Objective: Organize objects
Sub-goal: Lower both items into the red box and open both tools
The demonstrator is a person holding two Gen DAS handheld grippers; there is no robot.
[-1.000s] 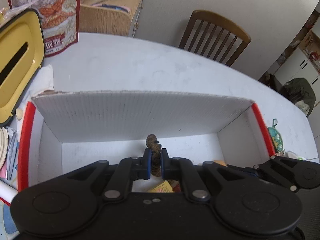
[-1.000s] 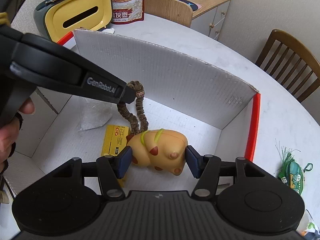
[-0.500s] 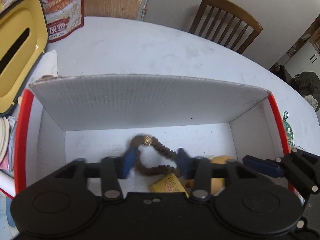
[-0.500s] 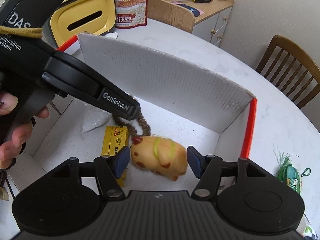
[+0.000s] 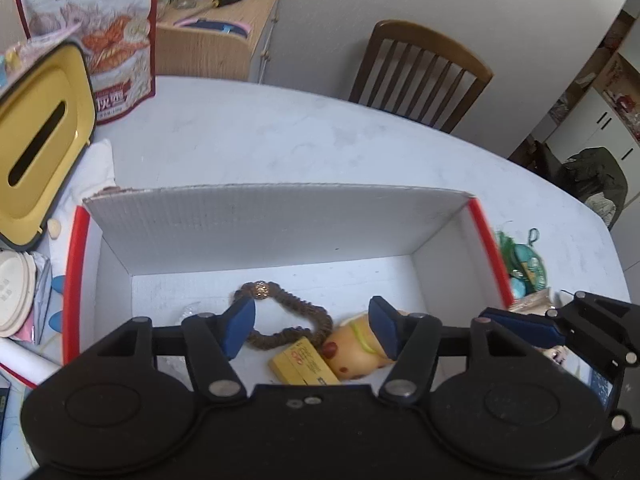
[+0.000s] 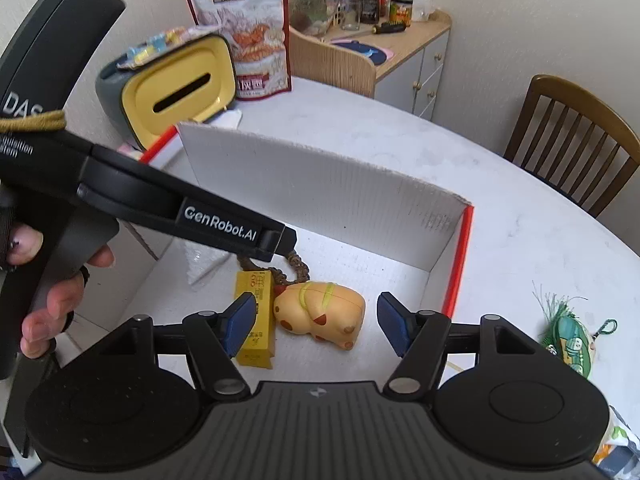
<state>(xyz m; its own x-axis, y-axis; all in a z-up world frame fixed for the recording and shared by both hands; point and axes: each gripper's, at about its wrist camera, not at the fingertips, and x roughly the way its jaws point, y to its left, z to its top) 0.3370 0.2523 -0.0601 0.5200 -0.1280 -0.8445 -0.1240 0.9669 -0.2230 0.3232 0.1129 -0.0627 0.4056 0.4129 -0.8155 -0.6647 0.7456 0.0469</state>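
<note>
A: Since a second ago the left gripper (image 5: pixel 310 330) has let go of the bead bracelet (image 5: pixel 288 316); it was pinched and hanging, and now lies slack on the floor of the box (image 5: pixel 276 224). Both hands have lifted.

B: Jaws?

A: Left ones are opening, nothing pressed between them; the bracelet sits below the gap, loop stretched left to right. Right gripper (image 6: pixel 316 324) is also opening, pads clear of the yellow pig toy (image 6: pixel 320 312), which lies on its side on the box floor, long axis left to right, flanked by the gold bar box (image 6: pixel 256 316) on its left.

B: So what is left outside?

A: The green tasselled pouch (image 6: pixel 568 340), on the table (image 6: pixel 540 240) just right of the box's red-edged right wall.

B: Which hand is nearer?

A: The right one, I judge. The pouch lies right of its fingers and slightly nearer; the left gripper is over the box's left half, with the wall between.
</note>
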